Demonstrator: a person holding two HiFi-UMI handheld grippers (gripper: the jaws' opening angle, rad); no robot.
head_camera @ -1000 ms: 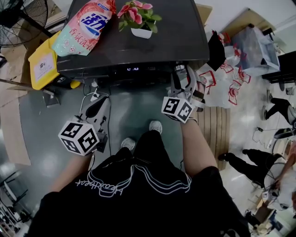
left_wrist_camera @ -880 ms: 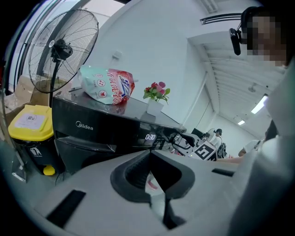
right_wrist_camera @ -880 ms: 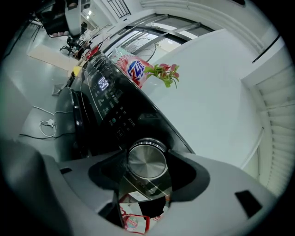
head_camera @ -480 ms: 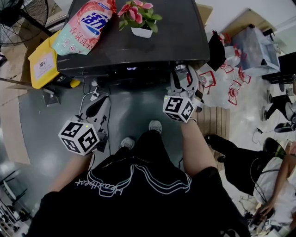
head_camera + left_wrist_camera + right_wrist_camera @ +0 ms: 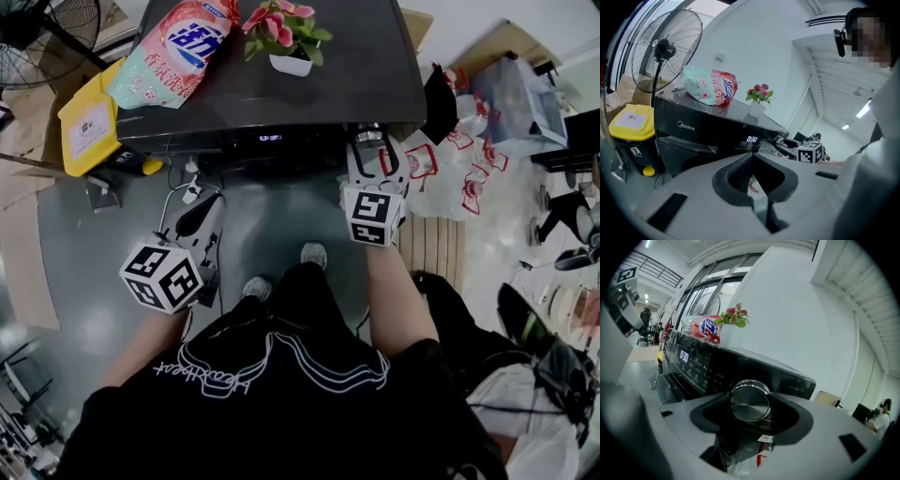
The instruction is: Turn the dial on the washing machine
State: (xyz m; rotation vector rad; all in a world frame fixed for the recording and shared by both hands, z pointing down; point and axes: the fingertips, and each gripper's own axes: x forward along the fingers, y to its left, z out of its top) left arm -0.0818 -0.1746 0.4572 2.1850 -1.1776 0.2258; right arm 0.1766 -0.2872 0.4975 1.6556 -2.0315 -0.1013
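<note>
The black washing machine (image 5: 281,84) stands in front of me, its lit display (image 5: 270,138) on the front panel. The round silver dial (image 5: 750,401) sits at the panel's right end (image 5: 367,137). My right gripper (image 5: 750,405) is up against the panel with one jaw on each side of the dial, closed on its rim; in the head view it (image 5: 368,145) reaches to the machine's front right. My left gripper (image 5: 192,223) hangs low over the floor at the left, away from the machine, its jaws (image 5: 751,157) together and holding nothing.
A pink detergent bag (image 5: 173,52) and a potted flower (image 5: 289,37) lie on the machine's top. A yellow bin (image 5: 89,127) and a fan (image 5: 47,28) stand at the left. Plastic bags (image 5: 450,169) and a bystander (image 5: 525,375) are at the right.
My right gripper has rolled around the dial: its marker cube has turned and swung to the right. The left gripper has stayed put. A bystander has walked closer at the lower right.
</note>
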